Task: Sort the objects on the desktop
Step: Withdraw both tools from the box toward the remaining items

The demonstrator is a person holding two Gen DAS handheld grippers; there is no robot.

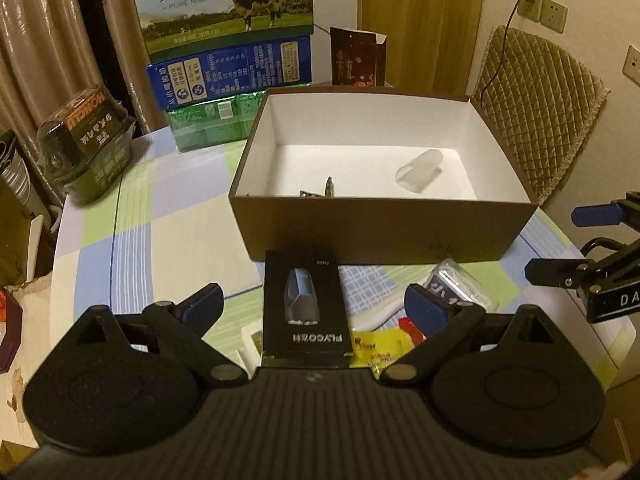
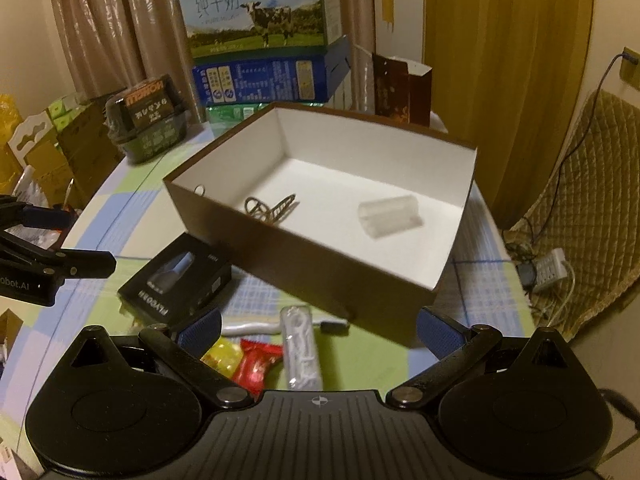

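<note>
A brown open box with a white inside stands on the table. It holds a clear plastic tube and metal clips. A black FLYCO box lies in front of it, between the fingers of my open left gripper. My right gripper is open above a clear floss pack, a red candy and a yellow candy. The yellow packet and a clear pack show in the left view.
Milk cartons are stacked behind the box, with a dark gift bag beside them. A dark food tub sits far left. A quilted chair stands right of the checked tablecloth.
</note>
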